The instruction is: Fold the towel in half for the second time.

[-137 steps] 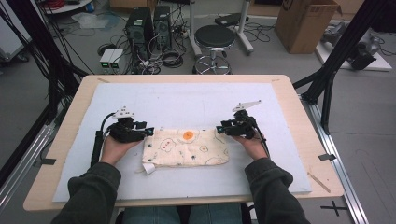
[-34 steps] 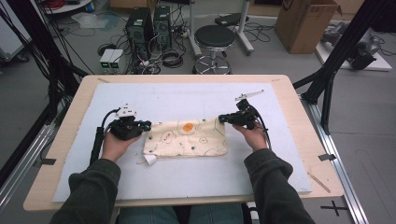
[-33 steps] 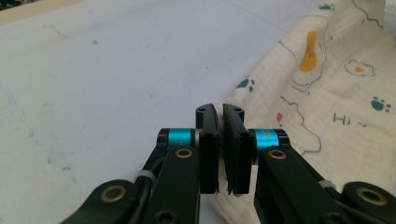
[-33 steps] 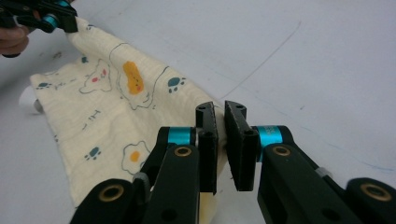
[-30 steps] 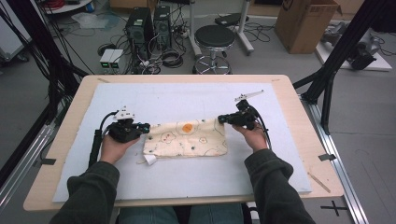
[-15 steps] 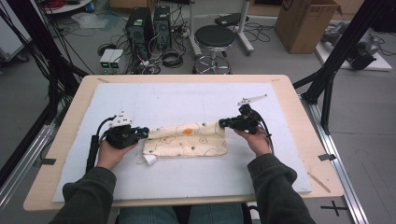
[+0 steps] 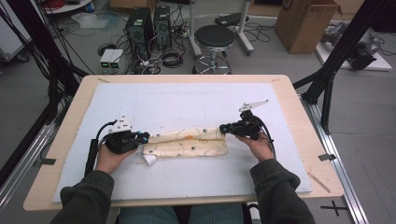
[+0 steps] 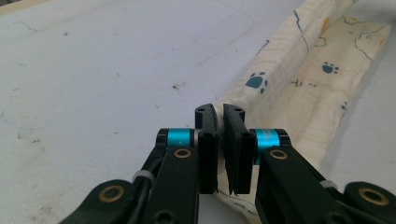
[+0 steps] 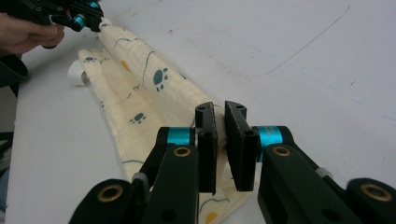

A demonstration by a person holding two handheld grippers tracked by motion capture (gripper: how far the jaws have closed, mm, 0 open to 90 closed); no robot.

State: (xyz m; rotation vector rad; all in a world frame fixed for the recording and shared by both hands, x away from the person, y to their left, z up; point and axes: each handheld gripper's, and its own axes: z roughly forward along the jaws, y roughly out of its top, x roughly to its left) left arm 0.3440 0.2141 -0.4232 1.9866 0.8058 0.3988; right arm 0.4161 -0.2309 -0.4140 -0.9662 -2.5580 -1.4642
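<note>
A black round stool [image 7: 214, 36], computer towers [image 7: 148, 25] and a cardboard box [image 7: 304, 21] stand on grey floor [image 7: 364, 126].

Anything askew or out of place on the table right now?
One thing: a small white tag sticks out from under the left end of the cream paw-print cloth being folded. Otherwise the cloth lies fairly straight on the white mat.

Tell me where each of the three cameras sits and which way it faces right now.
High view: fixed above the person's side, looking forward and down on the table; both forearms, left tool and right tool grip the ends of the folded cloth.
Left gripper view: rides the left tool, looking along its shut jaws down the cloth.
Right gripper view: rides the right tool, looking along the cloth to the other hand.
All three share the paw-print cloth.
</note>
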